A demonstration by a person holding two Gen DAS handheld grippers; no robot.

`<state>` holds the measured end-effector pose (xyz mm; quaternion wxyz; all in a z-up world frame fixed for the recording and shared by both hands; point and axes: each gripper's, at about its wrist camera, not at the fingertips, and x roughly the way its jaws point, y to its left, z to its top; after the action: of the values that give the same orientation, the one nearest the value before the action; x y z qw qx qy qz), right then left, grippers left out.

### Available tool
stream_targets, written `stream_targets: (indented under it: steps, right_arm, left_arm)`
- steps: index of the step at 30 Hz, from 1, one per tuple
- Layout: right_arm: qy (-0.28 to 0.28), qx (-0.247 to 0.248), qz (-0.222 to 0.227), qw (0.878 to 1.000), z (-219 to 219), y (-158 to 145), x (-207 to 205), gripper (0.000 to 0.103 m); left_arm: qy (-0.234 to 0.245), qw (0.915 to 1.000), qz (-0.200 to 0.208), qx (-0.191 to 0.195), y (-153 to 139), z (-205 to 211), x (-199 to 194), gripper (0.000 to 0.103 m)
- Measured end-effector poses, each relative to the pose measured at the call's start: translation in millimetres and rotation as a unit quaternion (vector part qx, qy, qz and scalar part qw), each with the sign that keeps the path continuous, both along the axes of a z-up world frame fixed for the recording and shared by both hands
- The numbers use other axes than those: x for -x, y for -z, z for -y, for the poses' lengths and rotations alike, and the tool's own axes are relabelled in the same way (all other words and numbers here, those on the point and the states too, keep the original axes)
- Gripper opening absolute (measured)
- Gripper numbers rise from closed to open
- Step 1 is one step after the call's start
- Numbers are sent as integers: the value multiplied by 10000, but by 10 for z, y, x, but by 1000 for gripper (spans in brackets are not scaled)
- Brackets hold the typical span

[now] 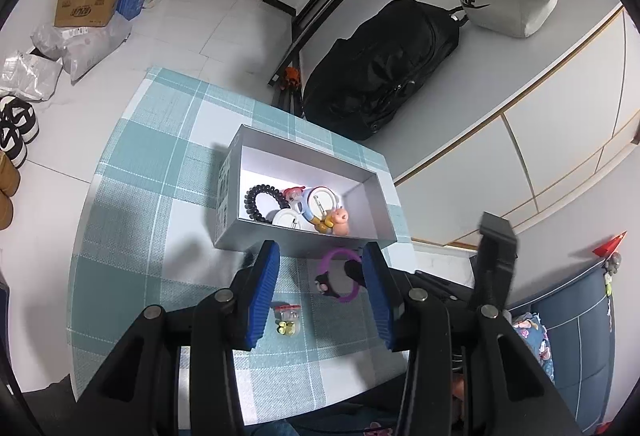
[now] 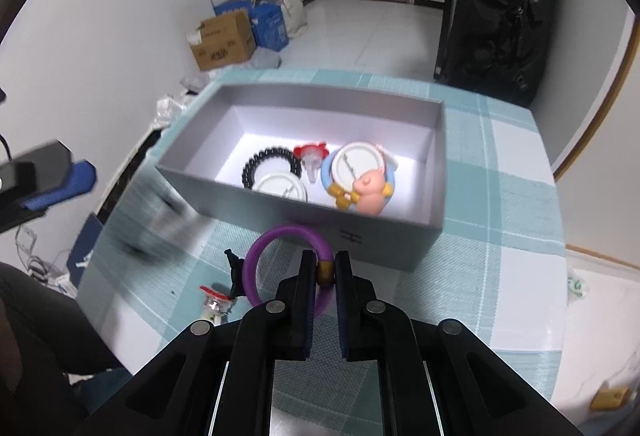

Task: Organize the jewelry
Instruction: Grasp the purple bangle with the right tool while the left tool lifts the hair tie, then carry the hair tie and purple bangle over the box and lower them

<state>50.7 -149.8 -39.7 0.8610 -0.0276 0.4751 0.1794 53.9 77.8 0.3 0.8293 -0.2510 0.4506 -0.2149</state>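
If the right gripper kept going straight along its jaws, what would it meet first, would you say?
Probably the near outer wall of the grey rectangular cardboard box. The right gripper, shut on the purple ring-shaped hair tie, points at it, though depth is hard to judge.

Purple ring (image 2: 280, 260), gold bead; grey box (image 2: 304, 212), white inside; teal-white checked cloth (image 1: 152, 172); blue-padded fingers (image 1: 264, 288).
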Motion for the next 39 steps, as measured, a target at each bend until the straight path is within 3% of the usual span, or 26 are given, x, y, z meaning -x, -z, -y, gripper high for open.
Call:
stream_targets:
  steps: [13, 16, 18, 20, 21, 26, 33, 36, 39]
  right_arm:
    - [-62, -442, 110, 9989, 12, -194, -32, 8]
    - [-107, -534, 101, 9985, 21, -214, -31, 8]
    - [-125, -587, 105, 9981, 21, -233, -35, 8]
    - [-147, -668, 126, 9976, 22, -267, -31, 8]
    - [-159, -688, 141, 9974, 22, -283, -26, 8]
    - [-208, -778, 277, 9964, 17, -392, 7, 8]
    - [-145, -911, 328, 9952, 96, -455, 20, 8]
    - [-134, -937, 356, 9949, 118, -479, 18, 8]
    - [-103, -970, 356, 9946, 147, -490, 15, 8]
  left_arm:
    - [2, 9998, -166, -73, 35, -77, -53, 37]
    - [-172, 9992, -211, -290, 28, -236, -45, 37]
    - [-339, 9967, -292, -682, 54, -319, -39, 42]
    - [-386, 9934, -372, -1014, 119, -321, -38, 59]
    - [-340, 9922, -416, -1122, 159, -289, -42, 61]
    - [-83, 9708, -622, -2314, 423, 74, -106, 62]
    - [-67, 9425, -651, -3277, 645, 235, -209, 62]
    - [60, 9400, -857, -3301, 764, 245, -214, 62]
    - [153, 9397, -740, -3336, 735, 258, -184, 61]
